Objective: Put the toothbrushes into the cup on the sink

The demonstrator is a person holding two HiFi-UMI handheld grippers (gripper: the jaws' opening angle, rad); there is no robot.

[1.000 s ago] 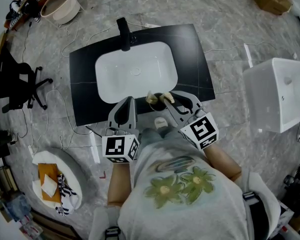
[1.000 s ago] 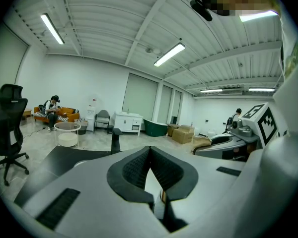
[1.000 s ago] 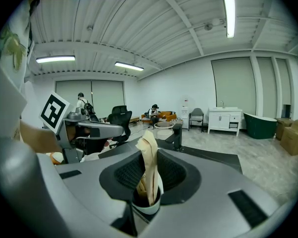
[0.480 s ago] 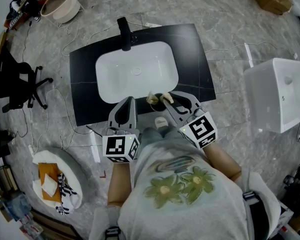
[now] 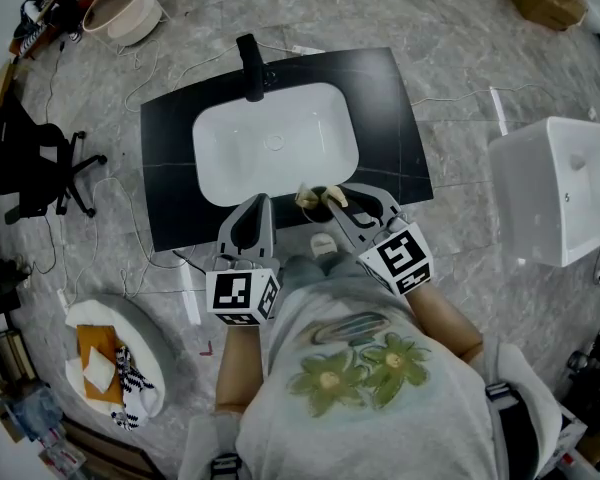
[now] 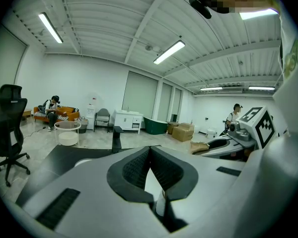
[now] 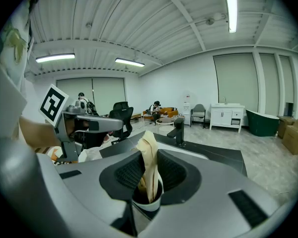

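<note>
The white sink basin (image 5: 274, 144) sits in a black counter (image 5: 170, 193) with a black faucet (image 5: 248, 68) at the back. At the counter's front edge stands the cup (image 7: 147, 203), white with a dark inside. A tan toothbrush (image 7: 149, 158) stands upright in it, and my right gripper (image 7: 149, 168) is shut on that toothbrush directly above the cup. In the head view two tan ends show there, the toothbrush (image 5: 335, 196) at my right gripper (image 5: 346, 198) and a second toothbrush (image 5: 303, 197) just left of it. My left gripper (image 5: 252, 204) hangs beside it, shut and empty (image 6: 150, 155).
A white cabinet (image 5: 552, 190) stands to the right of the counter, and a black office chair (image 5: 30, 158) to its left. On the floor lie cables, a round white tray (image 5: 140, 333) with cloths, and a round tub (image 5: 120, 10) at the back left.
</note>
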